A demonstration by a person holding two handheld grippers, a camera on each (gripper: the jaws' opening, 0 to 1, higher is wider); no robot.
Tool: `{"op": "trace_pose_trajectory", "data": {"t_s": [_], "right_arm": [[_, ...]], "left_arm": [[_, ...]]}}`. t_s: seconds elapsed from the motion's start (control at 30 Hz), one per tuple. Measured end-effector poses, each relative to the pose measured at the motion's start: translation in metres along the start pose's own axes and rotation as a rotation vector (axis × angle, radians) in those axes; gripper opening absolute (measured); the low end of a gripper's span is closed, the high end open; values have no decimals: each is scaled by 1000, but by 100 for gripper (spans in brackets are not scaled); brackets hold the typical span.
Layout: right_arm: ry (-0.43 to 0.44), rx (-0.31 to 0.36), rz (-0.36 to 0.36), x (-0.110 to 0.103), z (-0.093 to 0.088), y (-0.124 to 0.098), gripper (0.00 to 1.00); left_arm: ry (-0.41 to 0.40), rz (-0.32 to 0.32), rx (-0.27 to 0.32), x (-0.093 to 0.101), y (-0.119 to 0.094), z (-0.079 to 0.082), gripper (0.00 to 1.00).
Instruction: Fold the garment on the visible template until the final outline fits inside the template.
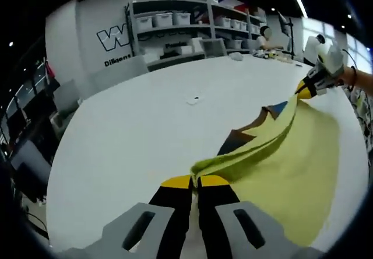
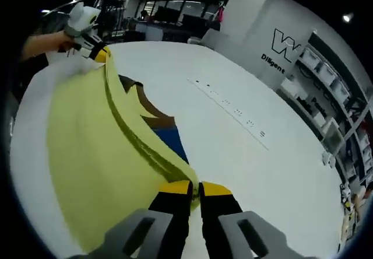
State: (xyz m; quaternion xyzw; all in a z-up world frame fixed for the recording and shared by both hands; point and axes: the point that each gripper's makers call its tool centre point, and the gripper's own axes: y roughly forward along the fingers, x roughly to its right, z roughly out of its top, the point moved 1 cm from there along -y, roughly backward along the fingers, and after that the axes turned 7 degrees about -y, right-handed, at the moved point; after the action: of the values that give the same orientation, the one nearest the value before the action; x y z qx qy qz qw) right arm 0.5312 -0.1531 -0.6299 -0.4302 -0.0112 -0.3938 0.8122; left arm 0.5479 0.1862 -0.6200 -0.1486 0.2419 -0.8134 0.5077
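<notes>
The yellow garment (image 1: 291,171) hid most of the template (image 1: 245,136); its far-right part ran off the left gripper view's edge

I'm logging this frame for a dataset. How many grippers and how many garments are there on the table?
Grippers: 2, the left gripper and the right gripper, each shut on the garment's edge.
Garments: 1, a yellow garment.
Total: 3

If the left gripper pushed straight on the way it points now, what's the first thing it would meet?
The left gripper is shut on the yellow garment, so it would push into that cloth first. Beyond the fold, probably bare white table; depth is unclear.
</notes>
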Motion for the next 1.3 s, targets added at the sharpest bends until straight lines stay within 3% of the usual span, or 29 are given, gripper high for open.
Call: {"op": "trace_pose_trajectory", "data": {"t_s": [0.07, 0.1, 0.17, 0.27, 0.33, 0.43, 0.53, 0.63, 0.73, 0.83, 0.97, 1.07, 1.3], "right_arm": [[34, 11, -24, 8, 6, 1, 0], [48, 18, -25, 8, 7, 1, 0], [152, 30, -23, 12, 12, 2, 0], [298, 30, -17, 16, 14, 4, 0], [365, 78, -30, 23, 20, 8, 0], [465, 83, -59, 30, 19, 14, 3], [504, 61, -126, 41, 11, 18, 3], [524, 90, -123, 42, 13, 18, 9], [570, 93, -106, 35, 13, 16, 21], [575, 90, -101, 30, 12, 11, 23], [592, 86, -80, 15, 10, -1, 31], [617, 89, -68, 5, 8, -8, 39], [653, 93, -34, -28, 4, -29, 48]], "left_arm": [[-13, 15, -1, -3, -1, 5, 9], [-63, 46, -21, -7, -2, 4, 9], [-110, 50, -3, -8, -3, 7, 9], [-240, 49, -31, -12, 1, 0, 9], [-300, 81, -33, -18, 4, -4, 10], [-399, 107, -41, -24, 8, -8, 11], [-360, 147, -31, -32, 8, -8, 12], [-377, 121, -27, -29, 7, -6, 11], [-362, 133, -30, -29, 2, -7, 19], [-365, 121, -32, -24, -6, -7, 24], [-372, 110, -22, -17, -18, -7, 29], [-397, 77, 12, -1, -33, -10, 32], [-392, 51, -14, 22, -56, -31, 39]]}}
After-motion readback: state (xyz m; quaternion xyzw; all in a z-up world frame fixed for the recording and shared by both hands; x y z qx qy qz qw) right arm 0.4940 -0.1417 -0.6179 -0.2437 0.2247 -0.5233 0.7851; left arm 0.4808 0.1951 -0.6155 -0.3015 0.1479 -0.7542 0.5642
